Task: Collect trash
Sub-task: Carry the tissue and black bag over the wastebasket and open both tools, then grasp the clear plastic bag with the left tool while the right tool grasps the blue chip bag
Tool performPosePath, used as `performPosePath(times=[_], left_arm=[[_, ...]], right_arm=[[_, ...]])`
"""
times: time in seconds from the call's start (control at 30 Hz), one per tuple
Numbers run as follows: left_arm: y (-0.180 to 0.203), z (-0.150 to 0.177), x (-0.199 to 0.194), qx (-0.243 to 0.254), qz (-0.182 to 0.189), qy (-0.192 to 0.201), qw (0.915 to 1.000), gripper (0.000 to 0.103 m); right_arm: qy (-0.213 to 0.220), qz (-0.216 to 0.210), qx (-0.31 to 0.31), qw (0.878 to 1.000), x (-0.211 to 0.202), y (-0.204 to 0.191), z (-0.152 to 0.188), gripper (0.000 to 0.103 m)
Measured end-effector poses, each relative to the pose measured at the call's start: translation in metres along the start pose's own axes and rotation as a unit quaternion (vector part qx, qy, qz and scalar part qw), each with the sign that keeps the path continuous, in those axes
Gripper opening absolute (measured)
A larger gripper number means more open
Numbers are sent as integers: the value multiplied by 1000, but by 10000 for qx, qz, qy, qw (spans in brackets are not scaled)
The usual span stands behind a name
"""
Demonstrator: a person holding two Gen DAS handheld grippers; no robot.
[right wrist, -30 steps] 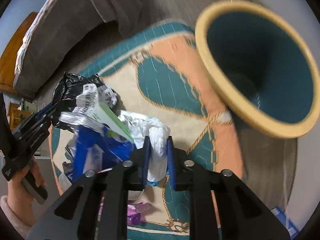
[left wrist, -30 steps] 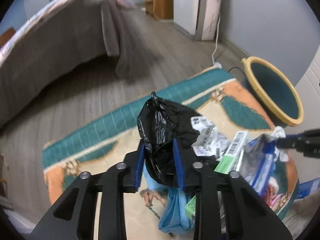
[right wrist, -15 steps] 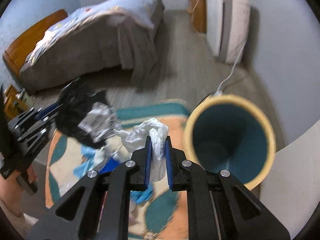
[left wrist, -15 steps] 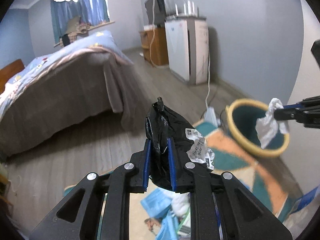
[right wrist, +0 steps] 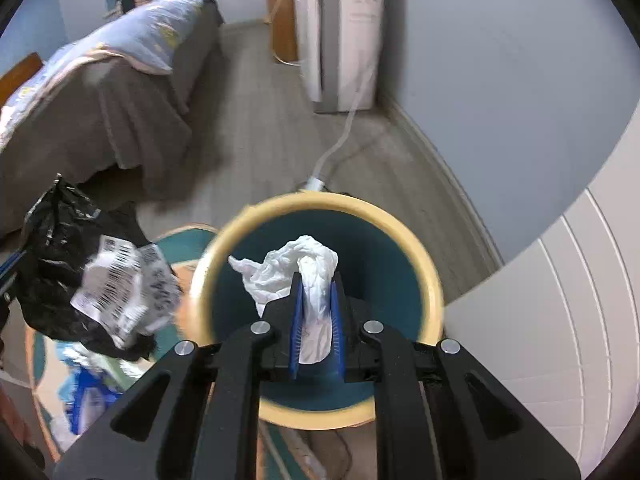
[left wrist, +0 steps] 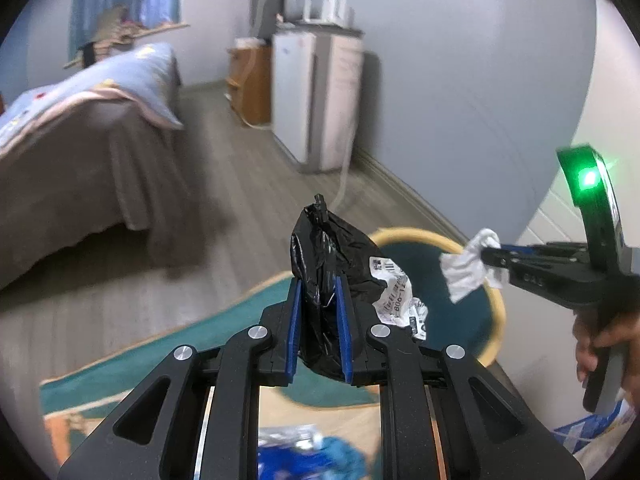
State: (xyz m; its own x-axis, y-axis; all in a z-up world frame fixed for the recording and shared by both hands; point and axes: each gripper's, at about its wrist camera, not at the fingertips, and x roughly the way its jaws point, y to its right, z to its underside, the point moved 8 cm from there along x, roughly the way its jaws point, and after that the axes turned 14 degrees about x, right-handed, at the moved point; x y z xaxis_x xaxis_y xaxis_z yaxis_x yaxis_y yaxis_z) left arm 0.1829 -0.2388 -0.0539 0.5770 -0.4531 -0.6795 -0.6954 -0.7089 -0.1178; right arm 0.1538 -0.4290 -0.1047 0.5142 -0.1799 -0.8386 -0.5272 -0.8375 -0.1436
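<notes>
My left gripper (left wrist: 319,280) is shut on a crumpled black plastic bag (left wrist: 328,248) with a white printed label (left wrist: 396,296) stuck to it, held in the air left of the bin. The bag also shows in the right wrist view (right wrist: 68,252). My right gripper (right wrist: 316,280) is shut on a crumpled white tissue (right wrist: 304,268) and holds it over the mouth of the teal bin with a yellow rim (right wrist: 432,276). In the left wrist view the right gripper (left wrist: 490,256) holds the tissue (left wrist: 468,268) above the bin (left wrist: 424,256).
More trash, blue and white wrappers (right wrist: 88,392), lies on the patterned teal and orange rug (left wrist: 224,320). A bed (left wrist: 80,136) stands at the left. A white appliance (right wrist: 340,32) with a cord and a wooden cabinet (left wrist: 248,80) stand by the far wall.
Both grippers have risen from the trash pile on the rug. The right one carried the tissue over the bin's mouth; the left one lifted the black bag toward the bin.
</notes>
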Motion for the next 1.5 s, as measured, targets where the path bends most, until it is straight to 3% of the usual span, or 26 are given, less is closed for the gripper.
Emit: performPosePath(times=[0.17, 0.23, 0.33, 0.57, 0.77, 1.1, 1.3, 1.5], left_arm=[[33, -3, 35, 333, 93, -168, 9993, 19], [32, -5, 47, 352, 102, -166, 9992, 26], [40, -4, 49, 419, 205, -142, 9988, 54], [47, -5, 38, 675, 125, -3, 9976, 75], [27, 1, 12, 533, -201, 53, 9984, 92], [-35, 30, -72, 97, -846, 28, 9964, 96], [-74, 75, -132, -174, -1413, -127, 9897, 96], [-96, 129, -173, -763, -1690, -245, 9823, 96]], right_arm=[[-122, 92, 336, 9993, 9, 25, 1, 13], [-128, 119, 410, 9990, 9, 28, 3, 16], [-81, 112, 440, 9989, 4, 26, 6, 35], [-59, 70, 573, 9983, -2, 32, 7, 61], [90, -82, 589, 9982, -13, 23, 3, 97], [353, -390, 26, 9986, -47, -26, 12, 97], [326, -724, -487, 9957, -75, -78, 40, 97], [300, -853, -991, 9910, -93, -123, 76, 97]])
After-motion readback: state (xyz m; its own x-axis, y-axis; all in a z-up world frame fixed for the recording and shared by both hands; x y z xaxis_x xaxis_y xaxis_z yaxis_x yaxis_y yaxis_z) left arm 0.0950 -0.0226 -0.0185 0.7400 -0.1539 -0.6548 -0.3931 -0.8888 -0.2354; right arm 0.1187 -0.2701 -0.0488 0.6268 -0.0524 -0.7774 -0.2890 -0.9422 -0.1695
